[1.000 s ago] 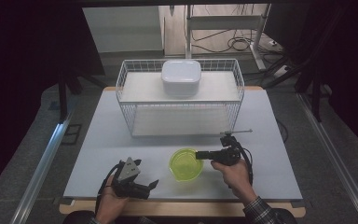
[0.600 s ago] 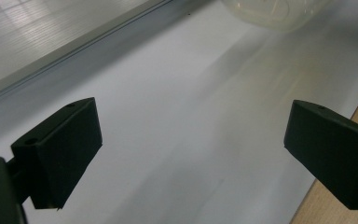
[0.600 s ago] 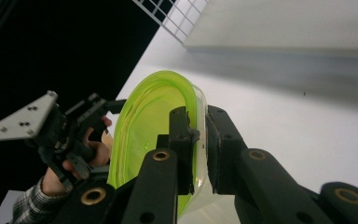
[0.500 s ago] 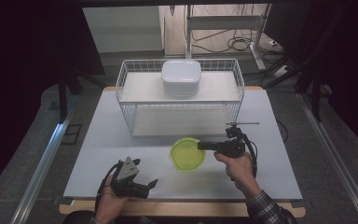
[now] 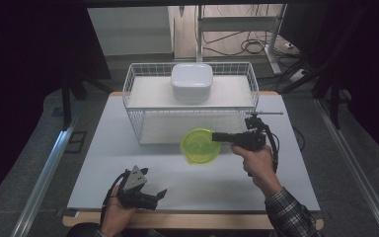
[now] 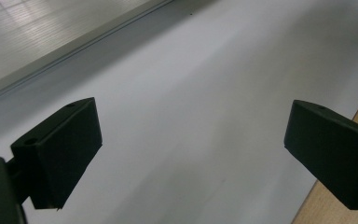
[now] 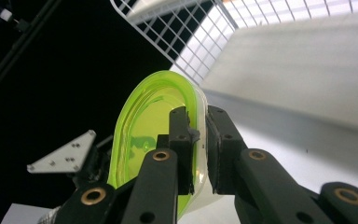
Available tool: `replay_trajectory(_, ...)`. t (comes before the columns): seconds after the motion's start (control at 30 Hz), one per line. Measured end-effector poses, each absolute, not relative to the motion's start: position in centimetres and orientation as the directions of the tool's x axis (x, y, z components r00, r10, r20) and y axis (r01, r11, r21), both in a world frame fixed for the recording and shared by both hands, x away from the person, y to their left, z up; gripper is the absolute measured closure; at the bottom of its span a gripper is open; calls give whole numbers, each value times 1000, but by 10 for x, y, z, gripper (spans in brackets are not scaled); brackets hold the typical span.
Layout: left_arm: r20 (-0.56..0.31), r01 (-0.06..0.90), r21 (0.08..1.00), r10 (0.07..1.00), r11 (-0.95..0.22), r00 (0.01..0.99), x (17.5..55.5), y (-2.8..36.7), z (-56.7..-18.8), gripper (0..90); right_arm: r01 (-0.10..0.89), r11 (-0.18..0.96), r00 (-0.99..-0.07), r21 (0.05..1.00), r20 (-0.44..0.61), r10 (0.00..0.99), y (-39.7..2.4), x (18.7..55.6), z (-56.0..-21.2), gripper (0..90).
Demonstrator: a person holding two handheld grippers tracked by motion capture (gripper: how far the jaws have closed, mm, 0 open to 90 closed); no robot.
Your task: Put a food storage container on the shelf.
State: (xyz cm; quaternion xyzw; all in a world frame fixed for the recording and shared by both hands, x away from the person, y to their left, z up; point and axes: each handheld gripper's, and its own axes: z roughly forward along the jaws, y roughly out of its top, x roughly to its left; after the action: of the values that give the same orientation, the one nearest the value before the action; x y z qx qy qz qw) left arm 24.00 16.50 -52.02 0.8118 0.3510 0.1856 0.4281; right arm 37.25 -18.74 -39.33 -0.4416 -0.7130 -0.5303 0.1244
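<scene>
One green bowl (image 5: 200,146) hangs pinched by its rim in the right gripper (image 5: 217,137), tilted on edge above the table (image 5: 103,148). Straight beyond those jaws stands the wire basket (image 5: 143,118), nearer this hand. By the table's near edge, the left gripper (image 5: 160,193) rests spread and empty.

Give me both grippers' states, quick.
Left gripper: open, nothing between its jaws.
Right gripper: shut on the green bowl, gripping its rim.

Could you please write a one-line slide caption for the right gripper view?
Right gripper clamped on the rim of a green bowl, with the wire basket beyond.
</scene>
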Motion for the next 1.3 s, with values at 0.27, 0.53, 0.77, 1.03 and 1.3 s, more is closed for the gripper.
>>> replay_trajectory(0.27, 4, 410, 825, 728, -390, 685, 240, 166, -520, 36, 737, 32, -597, 675, 628, 499, -185, 382, -365, 816)
replay_trajectory(0.53, 3, 410, 825, 727, -390, 686, 240, 165, -521, 36, 727, 14, -602, 687, 627, 495, -183, 390, -343, 815)
replay_trajectory(0.77, 1, 410, 825, 727, -389, 686, 241, 166, -521, 36, 715, 0, -610, 699, 624, 489, -178, 396, -325, 815)
replay_trajectory(1.03, -2, 410, 827, 726, -386, 688, 241, 166, -521, 36, 699, -16, -618, 714, 616, 489, -170, 407, -301, 815)
replay_trajectory(1.3, -3, 410, 826, 725, -386, 689, 240, 166, -520, 36, 691, -43, -606, 721, 611, 509, -163, 423, -282, 815)
